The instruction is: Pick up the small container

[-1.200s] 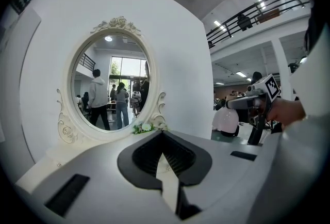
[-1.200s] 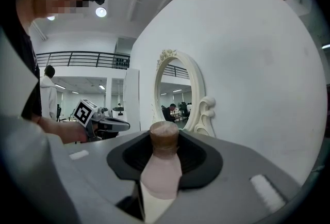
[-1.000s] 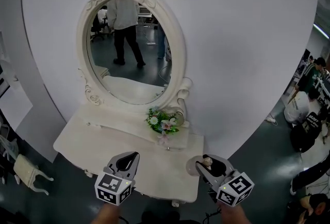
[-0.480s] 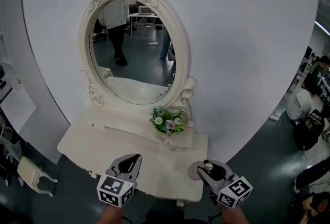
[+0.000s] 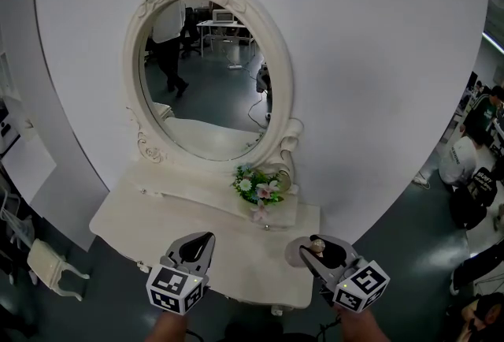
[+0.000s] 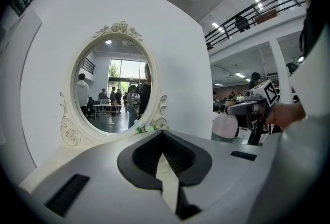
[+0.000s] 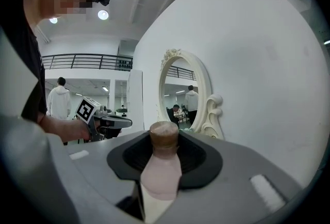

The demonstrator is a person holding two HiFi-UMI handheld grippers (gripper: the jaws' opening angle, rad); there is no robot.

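Sitting between the right gripper's [image 7: 164, 146] jaws is the small container [image 7: 160, 176].

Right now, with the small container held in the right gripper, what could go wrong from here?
1. The right gripper pinches the small container on its smooth, rounded body, so it could slip or twist.
2. The container hangs by the right edge of the dressing table; if dropped, it may miss the top and hit the floor.
3. The flowers stand just ahead, and a forward swing could knock them.
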